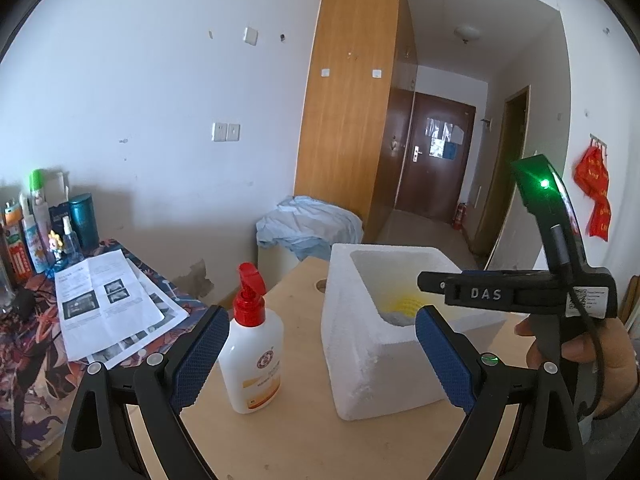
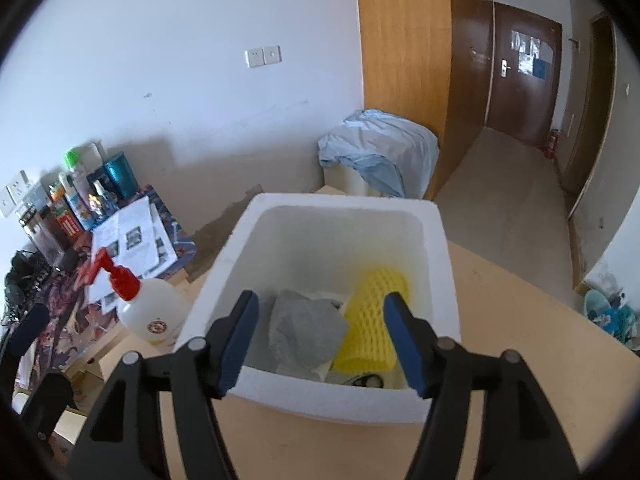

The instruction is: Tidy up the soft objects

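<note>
A white foam box [image 2: 344, 396] sits on the pale wooden tabletop [image 2: 520, 320], open at the top. Inside it, on the floor of the box, lie a grey felt-like soft pad [image 2: 306, 330] on the left and a yellow foam net sleeve [image 2: 370, 328] just beside it on the right, the two touching or very nearly so. Something dark and small shows near the box's front wall, too blurred to tell what.

The right gripper [image 2: 324, 340] hangs over the near rim of the box, tilted down into it, jaws standing apart with nothing pinched between the blue pads [image 2: 236, 344]; the grey pad and yellow sleeve lie beneath the gap, free of it. From the left wrist view the same gripper [image 1: 424, 284] reaches in from the right, held by a hand [image 1: 592, 360].

The left gripper [image 1: 320, 360] is held back from the box, its jaws wide and empty. Between its pads one sees a white spray bottle with a red trigger head [image 1: 252, 344], standing upright just left of the box.

Farther left, printed paper sheets [image 1: 108, 304] lie on a patterned cloth [image 1: 36, 380].
</note>
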A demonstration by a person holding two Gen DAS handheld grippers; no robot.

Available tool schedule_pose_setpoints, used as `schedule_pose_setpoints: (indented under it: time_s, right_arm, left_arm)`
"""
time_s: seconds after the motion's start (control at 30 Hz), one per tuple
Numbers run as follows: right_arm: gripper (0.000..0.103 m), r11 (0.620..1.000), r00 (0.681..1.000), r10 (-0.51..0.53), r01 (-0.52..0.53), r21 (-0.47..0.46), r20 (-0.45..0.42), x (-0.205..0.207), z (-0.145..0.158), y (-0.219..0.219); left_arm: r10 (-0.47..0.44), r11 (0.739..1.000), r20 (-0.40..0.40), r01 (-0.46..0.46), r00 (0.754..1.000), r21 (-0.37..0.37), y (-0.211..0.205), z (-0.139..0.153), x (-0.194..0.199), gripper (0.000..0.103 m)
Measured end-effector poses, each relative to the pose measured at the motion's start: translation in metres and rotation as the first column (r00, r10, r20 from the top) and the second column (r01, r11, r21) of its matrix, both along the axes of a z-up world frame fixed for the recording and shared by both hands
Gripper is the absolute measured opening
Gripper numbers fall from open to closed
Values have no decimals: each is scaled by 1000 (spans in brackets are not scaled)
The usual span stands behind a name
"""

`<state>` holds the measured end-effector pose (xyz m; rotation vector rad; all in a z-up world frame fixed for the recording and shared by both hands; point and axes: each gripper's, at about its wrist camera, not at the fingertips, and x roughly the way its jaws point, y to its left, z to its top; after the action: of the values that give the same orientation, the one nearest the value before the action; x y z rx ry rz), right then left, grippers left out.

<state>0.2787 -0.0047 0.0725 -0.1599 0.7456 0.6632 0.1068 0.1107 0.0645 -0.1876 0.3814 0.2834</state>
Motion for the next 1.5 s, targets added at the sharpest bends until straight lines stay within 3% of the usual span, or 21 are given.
schedule_pose_setpoints:
  time_s: [0.23, 0.73, 0.97, 1.17, 1.37, 1.5]
  right_arm:
    - [69, 1000, 1000, -13, 13, 9, 15, -13, 8, -7]
    - [69, 990, 974, -137, 126, 71, 178, -82, 37, -54]
    - [70, 973, 939, -228, 212, 90, 257, -118, 38, -80]
    - [81, 940, 891, -338, 308, 146, 304, -148, 34, -109]
    - [82, 903, 855, -429, 396, 168, 291, -166, 21, -132]
    - [96, 877, 821, -481, 451, 165, 309, -179, 11, -146]
  left_arm:
    - [-4, 1000, 11, 4, 1000, -2, -1, 4, -4, 94]
    - [-79, 997, 30, 80, 996, -6, -20, 12, -17, 94]
    - [-145, 989, 47, 145, 988, -6, -39, 17, -25, 94]
    - [-205, 979, 60, 205, 977, 5, -59, 20, -33, 94]
    - [-276, 961, 47, 276, 960, 11, -80, 14, -39, 95]
    - [-317, 948, 45, 316, 947, 22, -94, 8, -44, 97]
